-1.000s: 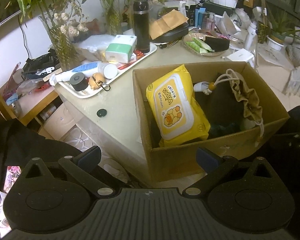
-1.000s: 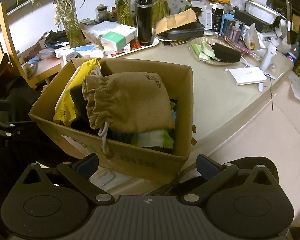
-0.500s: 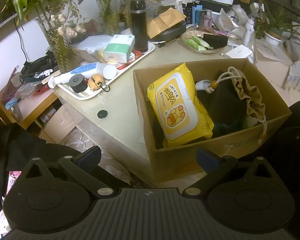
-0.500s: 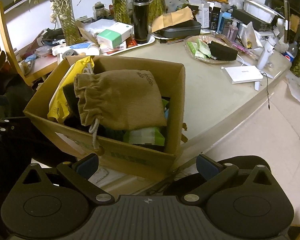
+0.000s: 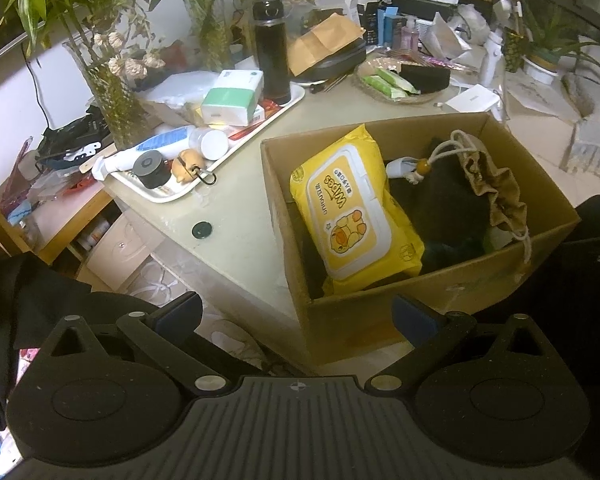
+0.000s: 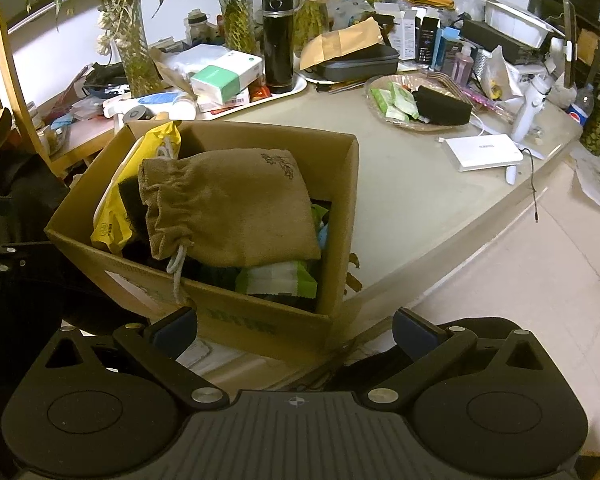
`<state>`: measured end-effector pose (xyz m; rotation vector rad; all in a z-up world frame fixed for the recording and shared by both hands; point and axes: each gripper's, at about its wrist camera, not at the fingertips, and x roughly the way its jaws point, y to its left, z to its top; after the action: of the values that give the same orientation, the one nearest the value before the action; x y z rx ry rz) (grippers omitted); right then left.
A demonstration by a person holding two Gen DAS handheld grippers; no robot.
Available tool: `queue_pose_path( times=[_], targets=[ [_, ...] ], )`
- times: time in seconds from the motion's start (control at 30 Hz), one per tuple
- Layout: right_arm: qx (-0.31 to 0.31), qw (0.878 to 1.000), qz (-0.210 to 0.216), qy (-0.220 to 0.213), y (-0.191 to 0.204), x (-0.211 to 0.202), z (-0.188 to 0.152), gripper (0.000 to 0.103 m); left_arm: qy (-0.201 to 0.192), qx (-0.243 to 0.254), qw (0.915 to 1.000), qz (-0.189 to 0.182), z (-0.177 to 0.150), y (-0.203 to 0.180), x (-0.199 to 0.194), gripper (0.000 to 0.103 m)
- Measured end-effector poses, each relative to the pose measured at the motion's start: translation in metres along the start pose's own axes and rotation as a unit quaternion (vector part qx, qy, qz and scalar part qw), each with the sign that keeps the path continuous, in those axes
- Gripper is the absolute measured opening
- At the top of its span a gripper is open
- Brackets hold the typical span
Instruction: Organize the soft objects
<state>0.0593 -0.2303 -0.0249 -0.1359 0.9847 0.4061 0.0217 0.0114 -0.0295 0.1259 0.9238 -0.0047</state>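
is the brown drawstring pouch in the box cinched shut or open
Shut. In the right wrist view the drawstring pouch has its neck gathered tight in the cardboard box, cord hanging over the front wall.

Cardboard box (image 6: 260,320) sits open at table edge in front of my claws, packed full. Yellow wipes pack (image 5: 352,208) leans tilted against its left wall, duck print up. Tan drawstring pouch (image 6: 228,208) lies flat on top, cord hanging over front rim. Green-white packet (image 6: 278,278) beneath pouch; dark cloth (image 5: 444,204) underneath.
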Motion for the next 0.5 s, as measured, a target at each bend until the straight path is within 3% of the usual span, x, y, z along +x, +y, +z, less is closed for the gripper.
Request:
queue_pose_path(
  times=[0.5],
  targets=[
    [-0.004,1.000,0.001,-0.001,0.0009,-0.0012,0.0015,0.103,-0.001,-0.001,1.0000,-0.002,0.0004,0.0001,-0.0006,0.103]
  ],
)
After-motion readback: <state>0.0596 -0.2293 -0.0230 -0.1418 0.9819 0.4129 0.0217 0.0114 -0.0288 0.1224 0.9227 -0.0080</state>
